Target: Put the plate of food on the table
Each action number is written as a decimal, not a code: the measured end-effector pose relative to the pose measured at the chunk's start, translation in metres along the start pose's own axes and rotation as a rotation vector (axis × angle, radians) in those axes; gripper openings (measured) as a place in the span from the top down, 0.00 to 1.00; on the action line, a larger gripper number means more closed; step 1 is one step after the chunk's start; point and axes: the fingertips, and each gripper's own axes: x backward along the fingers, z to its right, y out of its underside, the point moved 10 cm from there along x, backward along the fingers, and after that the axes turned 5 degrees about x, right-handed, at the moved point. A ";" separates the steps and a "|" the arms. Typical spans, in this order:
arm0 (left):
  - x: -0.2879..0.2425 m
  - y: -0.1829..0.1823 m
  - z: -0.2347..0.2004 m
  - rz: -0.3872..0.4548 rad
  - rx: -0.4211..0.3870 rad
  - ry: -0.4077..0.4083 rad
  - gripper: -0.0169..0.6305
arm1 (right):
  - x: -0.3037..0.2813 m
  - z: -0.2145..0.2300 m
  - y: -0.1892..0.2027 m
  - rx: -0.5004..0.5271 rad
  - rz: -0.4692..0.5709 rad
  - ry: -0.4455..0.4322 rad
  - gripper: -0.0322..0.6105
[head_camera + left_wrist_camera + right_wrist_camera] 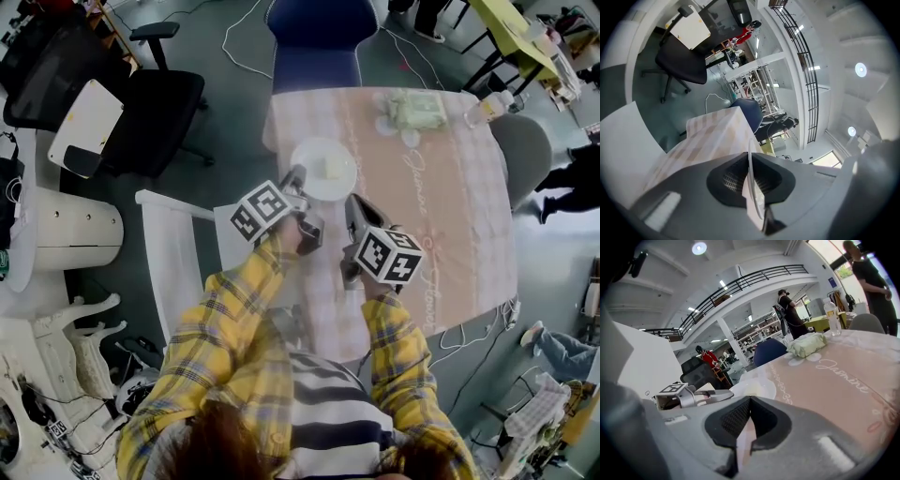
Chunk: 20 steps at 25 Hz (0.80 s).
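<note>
A big open hall with a railed upper gallery is spreading round a table [459, 225] that is wearing a pink checked cloth. A blue chair [319, 42] is standing at its far end, well ahead of both grippers. The left gripper [751, 169] is clamping the near rim of the white plate [311, 161]; its own view is showing the thin rim edge-on, pinched between pads that are almost together. The plate is lying just ahead of that gripper's tips, over the near left part of the table, and is carrying one small pale piece of food [332, 168]. Whether it is resting on the cloth or hanging just above it, I cannot tell. The right gripper [749, 404] is hovering just to the right of the left one, its jaws closed on nothing, with the plate ahead and to its left. I am judging the plate to be stiff, smooth, fairly light and breakable. Pinched at one edge only, it is likely wanting to droop and slip, so a deep bite on the rim and a level carry are seeming wise, lest the food slide.
</note>
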 end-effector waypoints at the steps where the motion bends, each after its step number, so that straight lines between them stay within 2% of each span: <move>1: -0.002 -0.001 0.001 -0.007 -0.013 -0.009 0.95 | -0.005 0.000 -0.002 0.005 -0.006 -0.001 0.96; 6: -0.015 -0.006 0.003 -0.044 -0.066 -0.054 0.95 | -0.020 -0.001 -0.007 0.014 -0.020 -0.004 0.96; 11: -0.024 -0.013 0.009 -0.077 -0.168 -0.094 0.96 | -0.027 -0.001 -0.006 0.005 -0.033 -0.008 0.96; 15: -0.031 -0.017 0.013 -0.177 -0.236 -0.054 0.97 | -0.029 0.000 -0.005 0.004 -0.040 -0.003 0.96; 20: -0.035 -0.023 0.013 -0.285 -0.354 -0.059 0.95 | -0.030 0.001 -0.004 0.004 -0.040 -0.004 0.96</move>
